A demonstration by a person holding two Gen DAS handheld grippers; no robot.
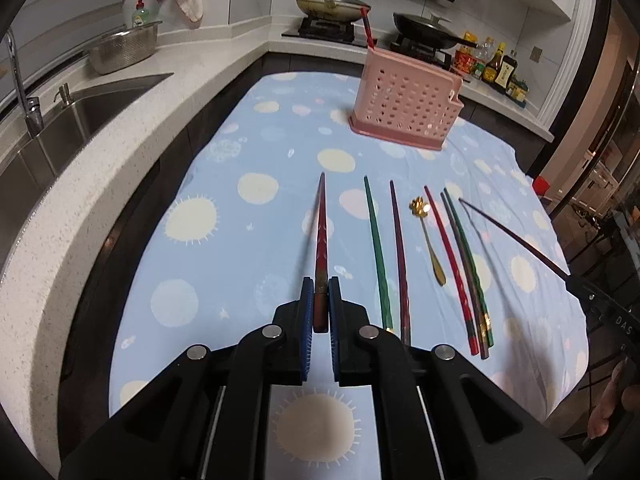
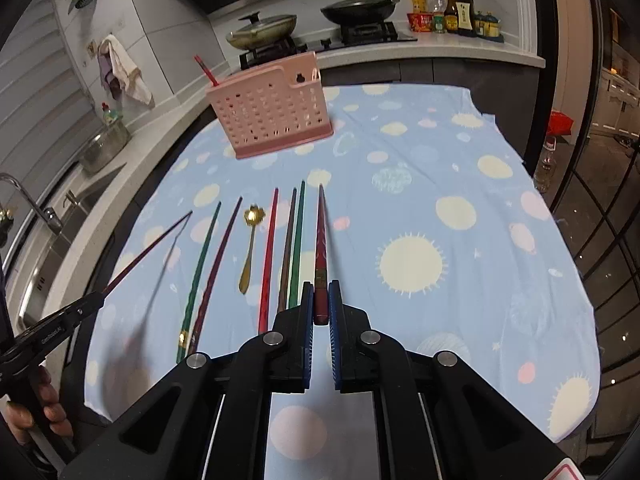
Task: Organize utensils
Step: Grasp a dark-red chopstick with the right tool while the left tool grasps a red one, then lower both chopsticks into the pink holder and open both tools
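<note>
My left gripper [image 1: 321,286] is shut on a dark red chopstick [image 1: 321,236], held above the cloth and pointing forward. My right gripper [image 2: 321,290] is shut on another dark red chopstick [image 2: 321,240]; it shows at the right of the left wrist view [image 1: 512,236]. On the table lie a green chopstick [image 1: 376,252], a purple chopstick [image 1: 400,260], a gold spoon [image 1: 430,240], and a red, a brown and a green chopstick together [image 1: 464,272]. A pink perforated utensil holder [image 1: 406,106] stands at the far side with one red chopstick [image 1: 367,28] in it.
The table has a blue cloth with sun dots [image 1: 248,152]. A counter with a sink [image 1: 80,112] and a steel colander [image 1: 124,46] runs along the left. A stove with two pans [image 1: 332,4] and sauce bottles [image 1: 492,64] is behind.
</note>
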